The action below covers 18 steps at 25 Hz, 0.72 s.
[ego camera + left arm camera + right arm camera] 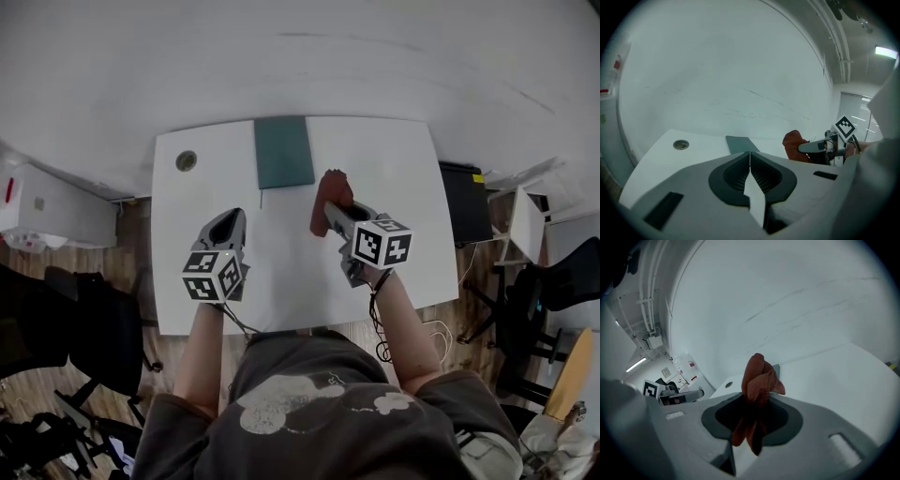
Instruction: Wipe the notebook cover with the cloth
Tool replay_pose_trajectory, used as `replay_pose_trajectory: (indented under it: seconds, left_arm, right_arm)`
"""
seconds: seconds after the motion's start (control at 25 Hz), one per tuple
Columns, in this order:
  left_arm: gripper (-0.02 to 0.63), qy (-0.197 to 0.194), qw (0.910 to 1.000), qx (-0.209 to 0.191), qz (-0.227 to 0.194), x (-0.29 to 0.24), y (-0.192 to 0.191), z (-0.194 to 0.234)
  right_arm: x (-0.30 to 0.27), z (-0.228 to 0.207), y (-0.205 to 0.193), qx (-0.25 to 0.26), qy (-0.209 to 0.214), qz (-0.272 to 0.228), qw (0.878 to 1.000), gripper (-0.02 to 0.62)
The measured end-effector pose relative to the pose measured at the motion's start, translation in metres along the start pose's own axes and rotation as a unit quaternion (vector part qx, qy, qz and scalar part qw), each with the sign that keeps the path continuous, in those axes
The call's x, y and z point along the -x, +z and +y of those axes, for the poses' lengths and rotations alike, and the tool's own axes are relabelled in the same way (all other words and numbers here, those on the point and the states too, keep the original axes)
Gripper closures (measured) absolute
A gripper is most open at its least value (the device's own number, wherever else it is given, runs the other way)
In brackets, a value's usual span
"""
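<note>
Pinching red cloth (758,378), right tool (333,214) closed.

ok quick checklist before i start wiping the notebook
1. Cloth held: ok, the right gripper has its jaws shut on the cloth, with a bunch sticking out ahead.
2. Notebook ready: ok, the notebook lies closed and flat on the table, cover bare.
3. Cloth over the cover: not ok, it sits off the notebook's near right corner.
4. Left gripper free to steady the notebook: ok, jaws together, empty, short of the notebook.
5. Cloth touching the table: cannot tell.
</note>
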State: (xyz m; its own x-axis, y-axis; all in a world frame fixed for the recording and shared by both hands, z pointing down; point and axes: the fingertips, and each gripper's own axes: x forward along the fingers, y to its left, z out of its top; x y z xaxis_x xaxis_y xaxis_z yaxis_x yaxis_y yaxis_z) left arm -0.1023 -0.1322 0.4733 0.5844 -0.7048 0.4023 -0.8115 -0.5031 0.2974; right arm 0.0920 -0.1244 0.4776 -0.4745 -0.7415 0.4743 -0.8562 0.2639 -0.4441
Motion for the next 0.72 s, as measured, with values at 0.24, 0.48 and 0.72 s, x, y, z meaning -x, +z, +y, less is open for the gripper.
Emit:
replay_pose_trajectory:
  seconds: [0.24, 0.48, 0.72]
  left_arm:
    - [0.603, -0.006, 0.999, 0.035, 0.026, -0.027, 0.002, 0.022]
    - [0.603, -0.035, 0.998, 0.034, 0.04, -0.055, 0.004, 0.033]
    - [0.603, -0.043, 0.997, 0.03, 0.057, -0.077, -0.004, 0.034]
  right_arm:
    - [-0.027, 0.001, 0.006, 0.001, -0.018, 0.013, 1.0, 0.488]
    - [-0.055, 0.005, 0.015, 0.011, -0.03, 0.019, 0.999, 0.486]
    - [-0.064, 0.002, 0.012, 0.012, -0.029, 0.028, 0.999, 0.486]
